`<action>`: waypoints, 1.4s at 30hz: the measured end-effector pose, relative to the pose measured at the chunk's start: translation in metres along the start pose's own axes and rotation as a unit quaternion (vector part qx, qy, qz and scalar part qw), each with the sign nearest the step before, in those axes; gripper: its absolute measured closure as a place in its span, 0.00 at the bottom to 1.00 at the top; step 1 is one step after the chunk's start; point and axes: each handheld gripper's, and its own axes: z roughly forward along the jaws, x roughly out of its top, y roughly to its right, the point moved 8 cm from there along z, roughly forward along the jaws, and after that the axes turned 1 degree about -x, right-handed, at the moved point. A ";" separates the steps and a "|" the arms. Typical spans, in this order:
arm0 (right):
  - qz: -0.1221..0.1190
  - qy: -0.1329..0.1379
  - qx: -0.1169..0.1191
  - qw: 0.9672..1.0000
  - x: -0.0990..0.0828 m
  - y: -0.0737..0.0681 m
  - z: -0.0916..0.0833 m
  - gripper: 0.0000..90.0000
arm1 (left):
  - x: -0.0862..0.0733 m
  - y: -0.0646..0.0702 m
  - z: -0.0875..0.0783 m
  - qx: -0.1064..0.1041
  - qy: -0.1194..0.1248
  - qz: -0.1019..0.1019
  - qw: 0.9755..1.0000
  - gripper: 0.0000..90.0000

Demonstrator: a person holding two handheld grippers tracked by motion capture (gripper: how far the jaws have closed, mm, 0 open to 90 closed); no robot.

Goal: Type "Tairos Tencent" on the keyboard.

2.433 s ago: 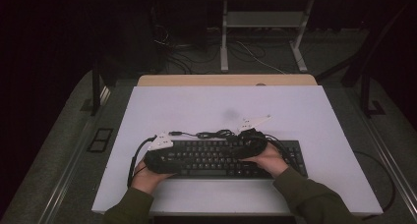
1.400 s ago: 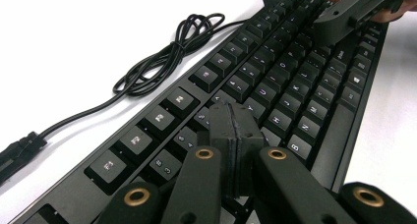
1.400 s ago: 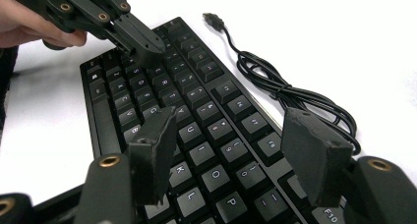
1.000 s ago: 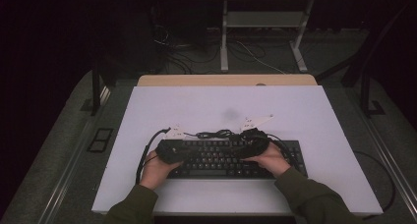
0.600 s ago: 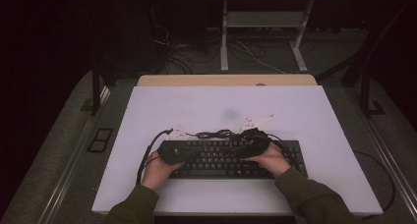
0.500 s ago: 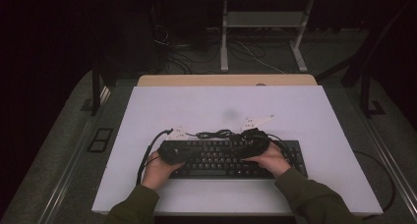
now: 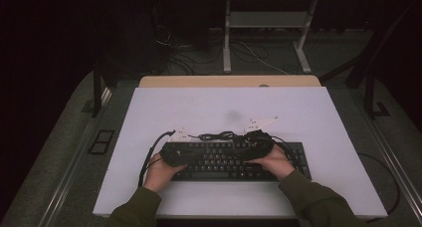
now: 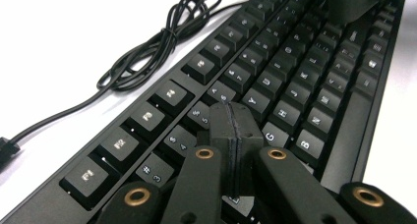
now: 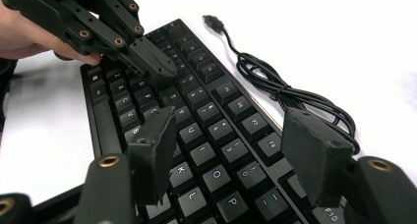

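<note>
Keyboard (image 7: 234, 160): black, full-size, flat on the white table (image 7: 318, 117), lower centre of the high view; its cable (image 7: 219, 136) is bundled just behind its far edge, with the plug lying loose to the left.

Left gripper (image 8: 231, 130): fingers clenched flat together with nothing between them, tip resting among the number and letter keys near the 5. Compared with the earliest high view, it has come inward from the keyboard's left end to sit over the left-hand keys; since a second ago it holds place.

Right gripper (image 9: 236, 155): fingers parted, holding nothing, hovering over the right-hand letter keys; no shift across the frames.

Judgement: positioning looks finished; with its closed tip on the keys, the left seems set for key-pressing.
</note>
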 end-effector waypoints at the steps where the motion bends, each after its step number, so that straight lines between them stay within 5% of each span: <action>1: 0.000 0.001 0.000 1.000 0.000 0.000 0.000 0.42 | 0.000 0.000 0.000 0.000 0.000 0.000 1.000 0.99; 14: -0.005 0.004 0.000 1.000 0.002 -0.001 -0.002 0.42 | 0.003 0.006 -0.006 -0.002 0.014 0.008 1.000 0.89; 32: -0.002 0.001 -0.002 1.000 0.000 0.000 -0.001 0.47 | -0.003 0.014 -0.018 -0.005 0.028 0.010 1.000 0.49; 42: -0.004 -0.002 -0.004 1.000 -0.001 0.000 -0.002 0.61 | -0.008 0.013 -0.024 0.013 0.040 0.005 0.999 0.31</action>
